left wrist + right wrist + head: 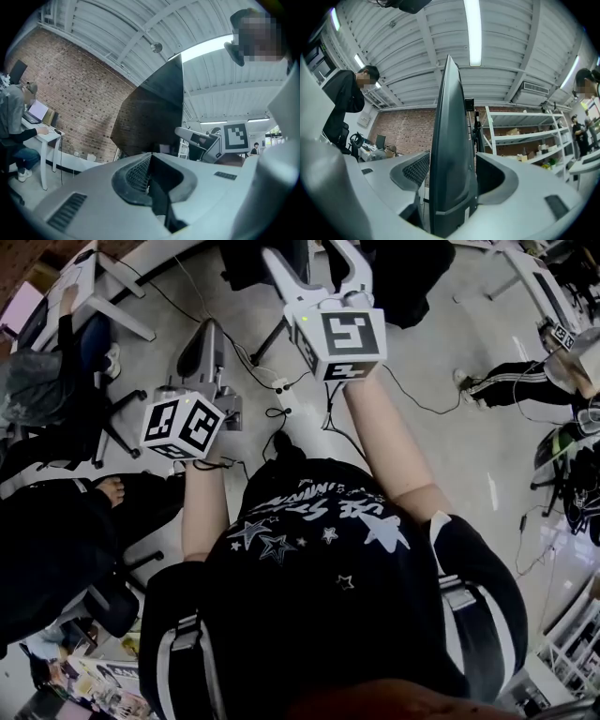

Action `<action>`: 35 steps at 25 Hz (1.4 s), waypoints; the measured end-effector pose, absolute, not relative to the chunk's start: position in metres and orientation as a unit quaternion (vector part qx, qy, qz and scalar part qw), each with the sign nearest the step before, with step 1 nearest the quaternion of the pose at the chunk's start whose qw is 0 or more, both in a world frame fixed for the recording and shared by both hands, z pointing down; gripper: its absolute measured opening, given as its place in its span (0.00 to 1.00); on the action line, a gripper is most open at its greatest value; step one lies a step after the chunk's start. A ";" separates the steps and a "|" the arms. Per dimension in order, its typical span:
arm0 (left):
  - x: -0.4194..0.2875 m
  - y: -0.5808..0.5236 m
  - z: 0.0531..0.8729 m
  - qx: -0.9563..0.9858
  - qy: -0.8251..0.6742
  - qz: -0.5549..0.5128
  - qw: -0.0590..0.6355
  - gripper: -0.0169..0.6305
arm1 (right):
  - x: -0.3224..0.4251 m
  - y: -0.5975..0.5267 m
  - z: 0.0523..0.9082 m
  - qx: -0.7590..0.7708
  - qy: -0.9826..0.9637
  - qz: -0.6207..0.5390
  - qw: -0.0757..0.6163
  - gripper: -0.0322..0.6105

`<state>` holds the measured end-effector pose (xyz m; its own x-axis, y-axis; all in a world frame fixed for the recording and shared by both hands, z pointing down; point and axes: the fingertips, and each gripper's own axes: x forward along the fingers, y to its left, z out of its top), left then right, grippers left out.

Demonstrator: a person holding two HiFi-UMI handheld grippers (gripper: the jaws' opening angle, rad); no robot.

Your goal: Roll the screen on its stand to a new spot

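Note:
The screen [450,140] is a tall dark panel. In the right gripper view it stands edge-on between the jaws of my right gripper [452,187], which is open, with a thin gap at each pad. In the left gripper view the screen [154,108] shows as a slanted black slab. Its thin lower edge runs down into my left gripper [150,176], whose jaws stand close together on it. In the head view the left gripper [206,338] and the right gripper [311,253] both point away from my body. The stand is hidden.
Cables [281,399] trail over the floor ahead of my feet. Seated people [47,521] and chairs crowd the left. A person works at a white desk [44,133] by the brick wall. Metal shelves [525,136] stand to the right, and a person in black [344,103] is close on the left.

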<state>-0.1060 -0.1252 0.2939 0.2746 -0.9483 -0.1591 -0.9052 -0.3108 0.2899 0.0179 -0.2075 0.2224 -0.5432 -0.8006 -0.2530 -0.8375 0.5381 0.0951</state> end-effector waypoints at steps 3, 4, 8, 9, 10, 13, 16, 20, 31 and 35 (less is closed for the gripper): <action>-0.096 -0.112 0.296 0.794 -0.585 -0.150 0.071 0.04 | 0.029 -0.193 0.232 -0.466 0.876 0.094 0.084 0.53; -0.093 -0.108 0.297 0.794 -0.586 -0.148 0.071 0.04 | 0.032 -0.189 0.237 -0.465 0.877 0.090 0.080 0.53; -0.081 -0.091 0.303 0.792 -0.590 -0.139 0.077 0.04 | 0.044 -0.174 0.259 -0.458 0.884 0.060 0.071 0.53; -0.078 -0.087 0.304 0.792 -0.591 -0.136 0.078 0.04 | 0.047 -0.168 0.263 -0.451 0.888 0.052 0.076 0.53; -0.076 -0.083 0.306 0.791 -0.591 -0.134 0.080 0.04 | 0.049 -0.163 0.267 -0.442 0.892 0.044 0.082 0.53; -0.069 -0.077 0.310 0.794 -0.588 -0.132 0.085 0.04 | 0.056 -0.148 0.277 -0.430 0.899 0.033 0.081 0.53; -0.063 -0.076 0.310 0.803 -0.576 -0.128 0.086 0.04 | 0.060 -0.137 0.284 -0.427 0.901 0.032 0.071 0.53; -0.059 -0.080 0.311 0.815 -0.557 -0.129 0.089 0.04 | 0.062 -0.128 0.293 -0.423 0.904 0.031 0.058 0.52; -0.059 -0.056 0.320 0.828 -0.533 -0.132 0.115 0.04 | 0.058 -0.097 0.320 -0.440 0.897 -0.011 0.031 0.47; -0.076 -0.037 0.318 0.830 -0.530 -0.133 0.114 0.04 | 0.038 -0.079 0.327 -0.442 0.897 -0.016 0.021 0.44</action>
